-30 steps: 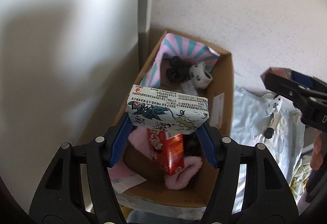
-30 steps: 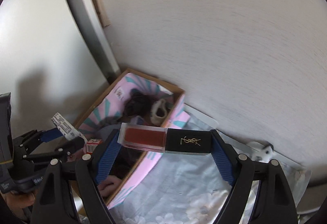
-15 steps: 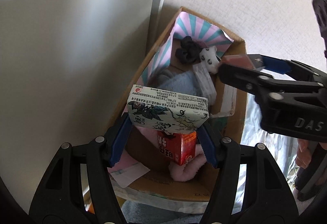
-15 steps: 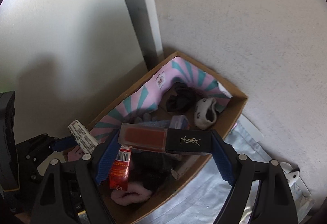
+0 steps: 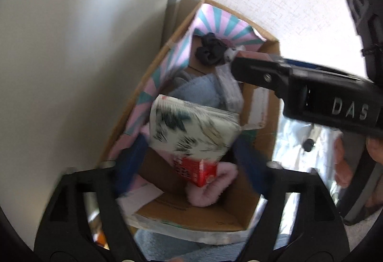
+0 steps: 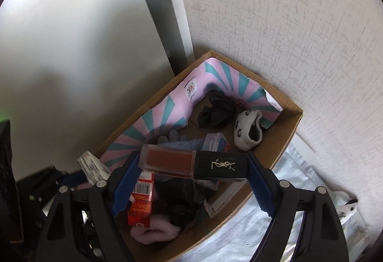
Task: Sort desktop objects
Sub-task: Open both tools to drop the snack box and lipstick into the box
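A cardboard box [image 5: 273,123] with a pink and teal striped lining stands in the wall corner; it also shows in the right wrist view [image 6: 290,129]. My left gripper [image 5: 191,161] is open over the box. The floral carton [image 5: 191,129] is blurred and tilted between the spread fingers, apart from them. My right gripper [image 6: 194,166] is shut on the lipstick tube [image 6: 194,162], red with a black YSL cap, held above the box. In the left wrist view the right gripper [image 5: 249,63] reaches in from the right.
In the box lie a red carton [image 6: 141,199], a pink fluffy band [image 6: 153,233], a black scrunchie [image 6: 216,112], a white patterned sock [image 6: 249,130] and a blue cloth [image 5: 198,89]. Walls close the far side. A pale floral cloth [image 6: 258,238] lies to the right.
My left gripper's fingers have spread and the floral carton has come free, tilting down toward the box. My right gripper has moved further over the box with the lipstick.
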Demonstrator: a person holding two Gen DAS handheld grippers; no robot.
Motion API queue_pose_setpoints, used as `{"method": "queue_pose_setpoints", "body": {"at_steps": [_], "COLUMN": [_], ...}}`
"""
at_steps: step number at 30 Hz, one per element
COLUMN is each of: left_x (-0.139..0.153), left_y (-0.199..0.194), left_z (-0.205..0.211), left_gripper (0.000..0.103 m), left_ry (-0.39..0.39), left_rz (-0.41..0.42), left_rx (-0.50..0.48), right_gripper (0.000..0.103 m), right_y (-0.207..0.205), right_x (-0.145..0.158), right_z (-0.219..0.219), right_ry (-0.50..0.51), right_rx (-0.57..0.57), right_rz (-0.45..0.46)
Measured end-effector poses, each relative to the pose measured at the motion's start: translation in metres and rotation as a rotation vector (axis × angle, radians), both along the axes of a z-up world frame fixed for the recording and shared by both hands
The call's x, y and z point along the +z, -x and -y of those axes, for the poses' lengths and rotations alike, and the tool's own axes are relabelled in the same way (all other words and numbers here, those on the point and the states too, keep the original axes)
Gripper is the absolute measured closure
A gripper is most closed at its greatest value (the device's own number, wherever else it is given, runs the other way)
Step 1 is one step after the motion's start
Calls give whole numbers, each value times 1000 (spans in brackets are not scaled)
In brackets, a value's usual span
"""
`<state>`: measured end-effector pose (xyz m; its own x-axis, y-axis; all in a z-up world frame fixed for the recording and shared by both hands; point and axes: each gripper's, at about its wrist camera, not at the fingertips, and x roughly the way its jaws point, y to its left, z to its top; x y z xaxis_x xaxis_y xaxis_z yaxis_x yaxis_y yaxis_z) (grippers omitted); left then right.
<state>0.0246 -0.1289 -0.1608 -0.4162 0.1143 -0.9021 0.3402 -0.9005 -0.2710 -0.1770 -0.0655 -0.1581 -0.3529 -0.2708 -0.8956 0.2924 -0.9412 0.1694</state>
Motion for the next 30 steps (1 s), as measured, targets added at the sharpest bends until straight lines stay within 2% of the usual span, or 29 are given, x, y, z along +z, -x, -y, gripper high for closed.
{"method": "queue_pose_setpoints", "body": {"at_steps": [2, 4, 7, 20, 25, 30], "left_x": [5, 8, 12, 20, 29, 30], "left_y": [-3, -3, -3, -5, 0, 9], "left_z": [-4, -10, -18, -31, -44, -64], "left_gripper": [0, 0, 0, 0, 0, 0], "left_ry": [7, 26, 53, 36, 64, 28], "left_rz": [-32, -39, -57, -79, -138, -156], "left_rx": [-4, -31, -64, -109, -142, -207], "right_gripper": [19, 0, 0, 0, 0, 0], "right_y": [1, 1, -2, -21, -35, -53], "right_x": [-2, -2, 4, 25, 39, 52], "right_z": [-2, -9, -15, -37, -60, -96], "right_ry": [62, 128, 163, 157, 172, 191], "right_rx": [-16, -70, -117, -197, -248, -343], "right_rz": [29, 24, -16, -81, -121, -155]}}
